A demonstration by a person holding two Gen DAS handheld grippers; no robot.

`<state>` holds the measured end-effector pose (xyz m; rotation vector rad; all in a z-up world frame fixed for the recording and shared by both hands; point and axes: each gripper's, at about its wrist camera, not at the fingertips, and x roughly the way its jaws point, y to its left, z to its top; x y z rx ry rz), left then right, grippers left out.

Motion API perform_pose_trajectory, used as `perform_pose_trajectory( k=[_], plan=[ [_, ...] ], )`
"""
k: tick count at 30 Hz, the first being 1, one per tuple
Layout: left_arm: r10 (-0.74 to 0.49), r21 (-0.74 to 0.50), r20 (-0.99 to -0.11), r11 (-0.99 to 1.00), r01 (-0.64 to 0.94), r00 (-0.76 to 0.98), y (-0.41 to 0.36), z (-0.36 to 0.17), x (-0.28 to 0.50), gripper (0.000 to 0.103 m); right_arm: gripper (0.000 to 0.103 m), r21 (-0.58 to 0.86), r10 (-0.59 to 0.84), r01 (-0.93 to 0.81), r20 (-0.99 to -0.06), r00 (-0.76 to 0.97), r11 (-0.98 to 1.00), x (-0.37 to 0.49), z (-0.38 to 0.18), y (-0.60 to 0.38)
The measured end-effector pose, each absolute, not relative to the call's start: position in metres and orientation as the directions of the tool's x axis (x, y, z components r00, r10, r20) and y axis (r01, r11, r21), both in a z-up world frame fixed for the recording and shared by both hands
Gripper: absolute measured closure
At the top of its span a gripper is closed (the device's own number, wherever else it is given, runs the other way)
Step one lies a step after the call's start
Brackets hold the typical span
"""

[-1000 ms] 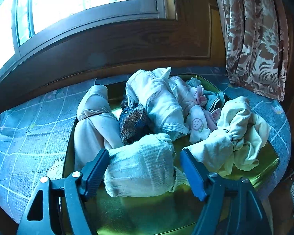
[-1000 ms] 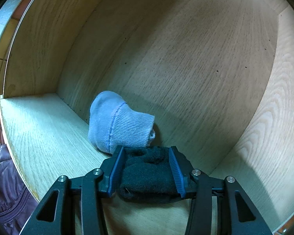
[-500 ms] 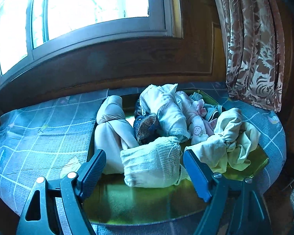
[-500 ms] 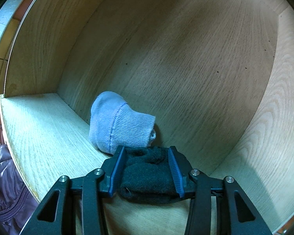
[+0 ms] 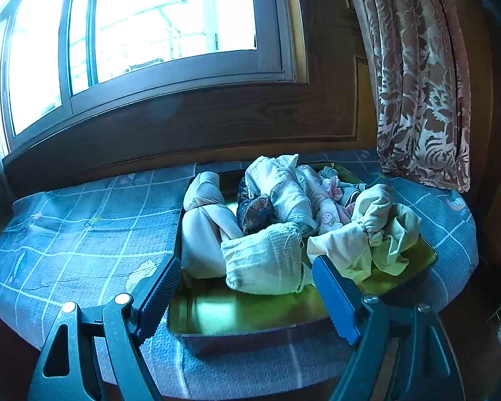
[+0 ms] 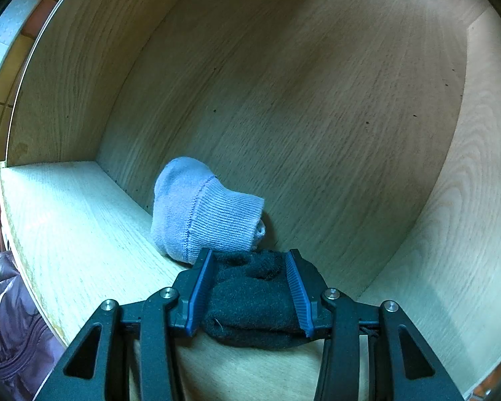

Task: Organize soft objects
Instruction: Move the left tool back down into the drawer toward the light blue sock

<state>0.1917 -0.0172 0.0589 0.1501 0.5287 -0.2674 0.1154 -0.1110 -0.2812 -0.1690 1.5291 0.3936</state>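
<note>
A dark, fuzzy rolled sock bundle sits clamped between the blue ribbed pads of the right gripper, pressed down near the back of a pale wooden drawer. Just beyond it, touching the drawer's side wall, lies a light blue sock bundle, ribbed cuff folded over its rounded body.

Over by the window, a metal tray rests on a blue checked cushion. It carries a heap of rolled soft things: a white ribbed bundle nearest the tray's front edge, a pinkish roll along its left edge, a dark speckled bundle behind, and cream knotted cloth toward the right edge. The left gripper hangs in front with its jaws spread wide and nothing between the pads. A patterned curtain hangs at the right.
</note>
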Motion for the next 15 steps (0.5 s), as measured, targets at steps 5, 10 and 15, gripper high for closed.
perform_pose_trajectory(
  k=[5, 10, 15],
  plan=[
    [-0.205, 0.081, -0.507, 0.956, 0.282, 0.837, -0.011, 0.061, 0.178, 0.020, 0.059, 0.136, 0.144, -0.349, -0.990, -0.001, 0.927, 0.114, -0.281, -0.112],
    [-0.206, 0.071, -0.507, 0.958, 0.279, 0.837, -0.004, 0.060, 0.166, 0.020, 0.061, 0.136, 0.146, -0.348, -0.989, 0.002, 0.927, 0.113, -0.280, -0.114],
    [-0.221, 0.060, -0.514, 0.955, 0.291, 0.829, 0.000, 0.056, 0.149, 0.020, 0.062, 0.134, 0.144, -0.354, -0.990, 0.003, 0.926, 0.112, -0.279, -0.114]
  ],
)
